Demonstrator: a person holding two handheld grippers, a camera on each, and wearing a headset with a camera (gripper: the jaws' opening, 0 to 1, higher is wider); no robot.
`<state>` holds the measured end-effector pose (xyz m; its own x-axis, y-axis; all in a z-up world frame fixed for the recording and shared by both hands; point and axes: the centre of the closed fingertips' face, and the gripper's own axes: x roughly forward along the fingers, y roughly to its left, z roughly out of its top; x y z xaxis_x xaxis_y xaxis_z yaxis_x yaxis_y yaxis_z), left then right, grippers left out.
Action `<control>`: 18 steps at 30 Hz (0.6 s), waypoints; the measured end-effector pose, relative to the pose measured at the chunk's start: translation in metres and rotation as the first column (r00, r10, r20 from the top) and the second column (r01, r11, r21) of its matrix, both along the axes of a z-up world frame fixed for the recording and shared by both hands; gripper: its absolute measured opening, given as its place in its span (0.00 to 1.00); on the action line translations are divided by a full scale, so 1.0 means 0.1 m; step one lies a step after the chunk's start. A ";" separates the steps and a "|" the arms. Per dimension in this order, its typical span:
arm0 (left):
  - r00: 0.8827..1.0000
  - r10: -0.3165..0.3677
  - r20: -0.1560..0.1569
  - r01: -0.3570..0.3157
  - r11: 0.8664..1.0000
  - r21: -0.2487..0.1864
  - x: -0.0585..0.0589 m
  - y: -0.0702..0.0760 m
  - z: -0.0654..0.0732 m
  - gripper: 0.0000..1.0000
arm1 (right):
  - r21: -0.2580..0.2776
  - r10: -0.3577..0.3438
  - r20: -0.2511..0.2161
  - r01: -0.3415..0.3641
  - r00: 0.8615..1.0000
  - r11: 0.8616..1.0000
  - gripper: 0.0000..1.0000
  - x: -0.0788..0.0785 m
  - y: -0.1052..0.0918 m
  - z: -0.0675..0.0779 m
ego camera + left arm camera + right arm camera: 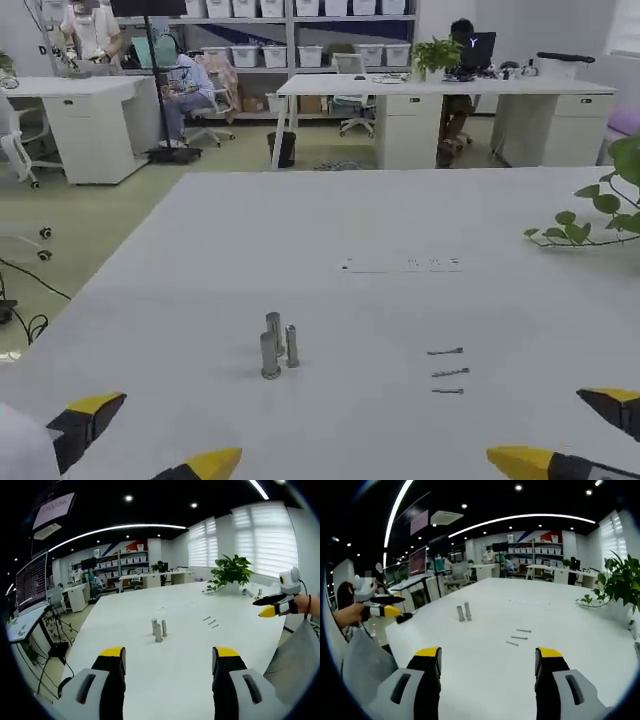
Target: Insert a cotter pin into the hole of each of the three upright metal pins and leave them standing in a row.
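Three upright metal pins [277,345] stand clustered close together on the white table [380,220]; they also show as metal pins [158,629] and metal pins [464,612]. Three cotter pins [447,371] lie flat in a column to their right, seen too as cotter pins [210,622] and cotter pins [518,637]. My left gripper [150,435] hovers open at the table's near left edge, my right gripper [565,430] open at the near right. Both are well short of the parts and hold nothing.
A potted plant [600,210] trails over the table's right side. A faint strip of marks [400,265] lies beyond the pins. Desks, shelves with bins and seated people [185,90] occupy the room behind.
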<state>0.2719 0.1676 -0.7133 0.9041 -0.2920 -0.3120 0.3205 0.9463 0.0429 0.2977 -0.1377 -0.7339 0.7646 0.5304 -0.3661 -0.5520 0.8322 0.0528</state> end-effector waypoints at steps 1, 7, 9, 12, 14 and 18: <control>1.000 0.000 0.001 0.000 1.000 0.001 0.00 0.00 0.00 0.69 | 0.000 0.000 0.000 0.000 1.000 1.000 0.70 0.00 0.00 0.00; 1.000 0.000 0.007 0.000 1.000 0.000 0.01 -0.01 0.02 0.69 | -0.002 0.001 -0.001 -0.001 1.000 1.000 0.67 0.00 0.00 -0.01; 1.000 -0.002 0.004 0.002 1.000 0.000 0.01 -0.02 0.01 0.69 | 0.003 0.001 -0.002 -0.001 1.000 1.000 0.65 0.00 0.00 -0.01; 1.000 -0.001 0.001 0.001 1.000 -0.002 0.01 -0.02 0.00 0.69 | 0.010 -0.002 0.001 0.002 1.000 1.000 0.64 0.01 0.00 0.00; 1.000 0.000 0.000 0.000 1.000 -0.003 0.01 -0.03 0.00 0.69 | 0.011 -0.003 0.002 0.003 1.000 1.000 0.64 0.01 0.00 0.01; 1.000 -0.003 -0.003 0.003 1.000 -0.006 0.01 -0.04 -0.02 0.69 | 0.014 0.000 0.006 0.000 1.000 1.000 0.63 0.01 0.01 0.01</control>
<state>0.2733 0.1641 -0.7149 0.9022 -0.2966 -0.3132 0.3234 0.9456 0.0362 0.2991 -0.1370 -0.7333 0.7667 0.5356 -0.3540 -0.5525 0.8313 0.0612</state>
